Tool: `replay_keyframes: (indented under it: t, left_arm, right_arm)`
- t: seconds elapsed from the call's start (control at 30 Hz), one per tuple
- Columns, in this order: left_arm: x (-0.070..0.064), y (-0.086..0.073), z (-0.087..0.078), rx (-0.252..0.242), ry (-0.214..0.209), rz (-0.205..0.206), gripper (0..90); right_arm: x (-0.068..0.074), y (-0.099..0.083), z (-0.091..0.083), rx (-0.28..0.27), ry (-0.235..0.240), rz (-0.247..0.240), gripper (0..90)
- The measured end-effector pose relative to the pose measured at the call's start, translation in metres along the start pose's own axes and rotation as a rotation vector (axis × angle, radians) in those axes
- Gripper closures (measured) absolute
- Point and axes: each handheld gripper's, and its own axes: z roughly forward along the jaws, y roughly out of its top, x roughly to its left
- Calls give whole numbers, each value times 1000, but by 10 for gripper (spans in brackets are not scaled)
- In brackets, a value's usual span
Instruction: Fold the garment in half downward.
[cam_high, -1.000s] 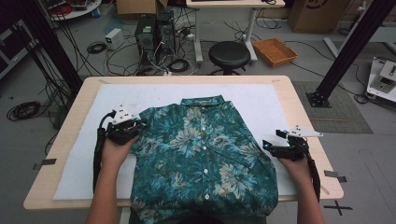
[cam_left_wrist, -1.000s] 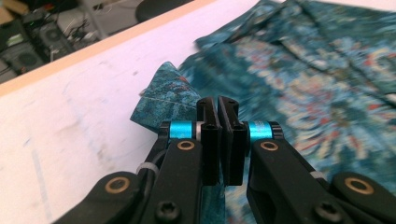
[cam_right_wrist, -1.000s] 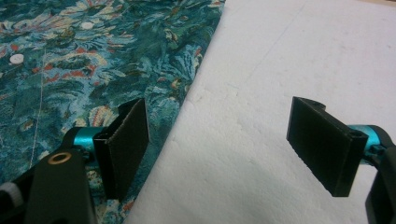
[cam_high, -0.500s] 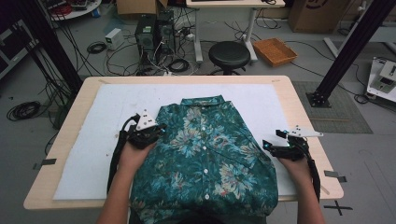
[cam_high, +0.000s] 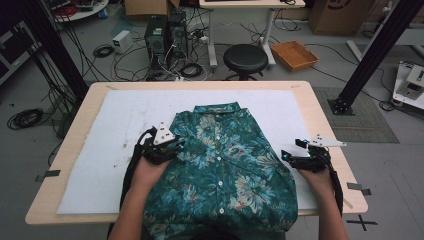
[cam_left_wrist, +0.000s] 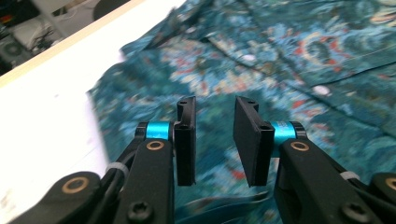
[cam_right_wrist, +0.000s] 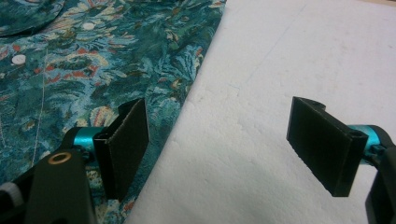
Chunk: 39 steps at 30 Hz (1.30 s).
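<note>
Shirt: soft woven cloth, light, limp. It should drape and slide rather than hold a shape; no stiffness except perhaps the collar and the button placket. Not fragile, though the buttons could snag a jaw. A pinch on one layer near a side edge or fold looks best; a grip in the middle of the front would likely bunch the layers.

Look: teal ground, floral print in paler blue with red-orange flecks, white buttons down the centre. Lies front up, buttoned, collar at the far end, hem at the near edge of the table and apparently hanging over it. Sides appear folded in, giving a narrow, roughly rectangular outline. It rests on a white pad, centre to right of centre.

Left gripper: over the shirt's left side, near the shoulder. In the left gripper view its pads stand narrowly apart with nothing between them, cloth below; contact with the cloth cannot be told.

Right gripper: at the shirt's right edge, about mid-length. In the right gripper view the jaws gape wide, one pad above the cloth edge, the other over bare pad. Holds nothing.

Judgement: right side is positioned to close on the edge; left needs to drop onto a fold.
</note>
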Motion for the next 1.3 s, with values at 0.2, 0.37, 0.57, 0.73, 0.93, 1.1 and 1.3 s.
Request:
replay_keyframes:
  t: [0.2,0.37,0.57,0.73,0.93,1.1,1.3]
  left_arm:
    - [12,-12,-9,13,28,-43,673]
    - [15,-24,-14,56,17,-66,674]
    - [4,-40,-15,154,16,-71,674]
    - [-6,-52,-18,185,3,-81,674]
    - [-15,-53,-17,224,-32,-101,639]
    - [-26,-29,-14,157,-42,-48,560]
    - [-26,-3,20,105,-87,-77,530]
  right_arm:
    - [1,0,0,2,-6,-4,216]
    - [1,0,0,2,-9,-5,216]
    - [1,0,0,2,-12,-10,216]
    - [1,0,0,3,-14,-10,216]
    - [2,0,0,3,-16,-16,216]
    - [2,0,1,6,-17,-14,216]
    - [2,0,1,7,-16,-13,216]
